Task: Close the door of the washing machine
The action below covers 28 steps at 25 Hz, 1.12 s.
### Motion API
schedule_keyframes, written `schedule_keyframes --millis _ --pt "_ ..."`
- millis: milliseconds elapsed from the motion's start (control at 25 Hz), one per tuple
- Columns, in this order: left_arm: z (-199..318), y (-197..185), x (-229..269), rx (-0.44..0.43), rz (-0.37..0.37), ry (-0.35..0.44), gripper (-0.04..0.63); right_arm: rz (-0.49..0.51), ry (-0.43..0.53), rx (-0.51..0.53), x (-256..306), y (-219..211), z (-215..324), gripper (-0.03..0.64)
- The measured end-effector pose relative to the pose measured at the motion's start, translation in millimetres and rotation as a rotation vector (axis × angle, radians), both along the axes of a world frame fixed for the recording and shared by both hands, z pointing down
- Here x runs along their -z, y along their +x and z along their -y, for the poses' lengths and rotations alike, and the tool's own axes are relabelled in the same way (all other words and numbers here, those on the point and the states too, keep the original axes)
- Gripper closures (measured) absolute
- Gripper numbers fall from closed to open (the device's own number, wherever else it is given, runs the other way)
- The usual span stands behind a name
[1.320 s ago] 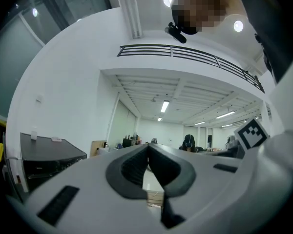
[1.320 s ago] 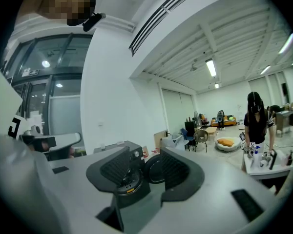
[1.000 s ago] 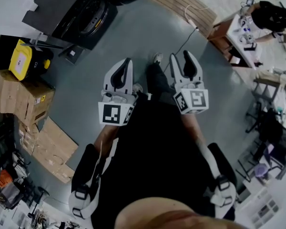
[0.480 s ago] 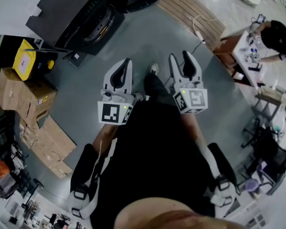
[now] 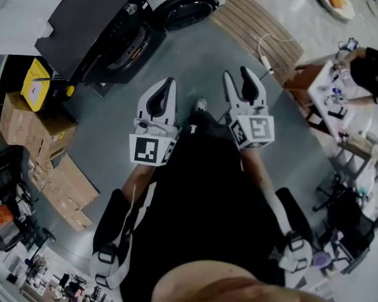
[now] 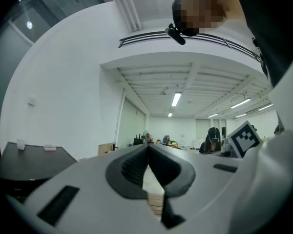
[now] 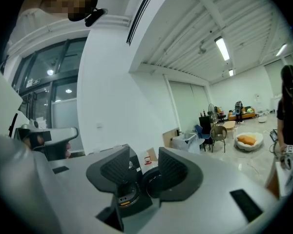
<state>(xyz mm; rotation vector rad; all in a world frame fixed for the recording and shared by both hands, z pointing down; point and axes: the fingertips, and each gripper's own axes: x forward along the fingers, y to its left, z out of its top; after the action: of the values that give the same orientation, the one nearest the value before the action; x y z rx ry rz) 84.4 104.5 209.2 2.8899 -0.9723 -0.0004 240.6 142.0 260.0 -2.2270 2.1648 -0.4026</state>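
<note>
Head view, looking steeply down: nearest is the person's black-clad body (image 5: 208, 194), and just ahead of it both grippers are held side by side above the grey floor (image 5: 176, 52). The left gripper (image 5: 171, 80) has its fingers (image 6: 132, 167) pressed together at the tips, with nothing caught between them. The right gripper (image 5: 237, 74) has its fingers parted by a moderate gap and grips nothing; in the right gripper view that gap only frames things far beyond it. Farther ahead and to the left stands the black washing machine (image 5: 97, 33) on the floor, its round door (image 5: 190, 8) standing open at the machine's right-hand side, well apart from both grippers. Just beyond the door lies a slatted wooden platform (image 5: 255, 21). To the left of the machine sits a yellow object (image 5: 34, 80), with stacked cardboard boxes (image 5: 28, 128) beside it. At the far right another person (image 5: 372, 68) leans over a cluttered surface (image 5: 324, 90).
</note>
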Motion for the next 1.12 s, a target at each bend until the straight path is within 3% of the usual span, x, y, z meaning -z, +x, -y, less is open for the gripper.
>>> schedule_keyframes --millis 280,600,1120 --pt "32 30 1 0.019 0.017 0.002 0.589 0.009 0.002 0.007 -11 40 34 0.442" --pt "79 67 -14 -0.019 0.000 -0.016 0.589 -0.004 -0.023 -0.008 -29 70 82 0.442" --pt "231 143 -29 -0.090 -0.003 -0.088 0.589 -0.052 -0.139 -0.014 -56 141 225 0.442"
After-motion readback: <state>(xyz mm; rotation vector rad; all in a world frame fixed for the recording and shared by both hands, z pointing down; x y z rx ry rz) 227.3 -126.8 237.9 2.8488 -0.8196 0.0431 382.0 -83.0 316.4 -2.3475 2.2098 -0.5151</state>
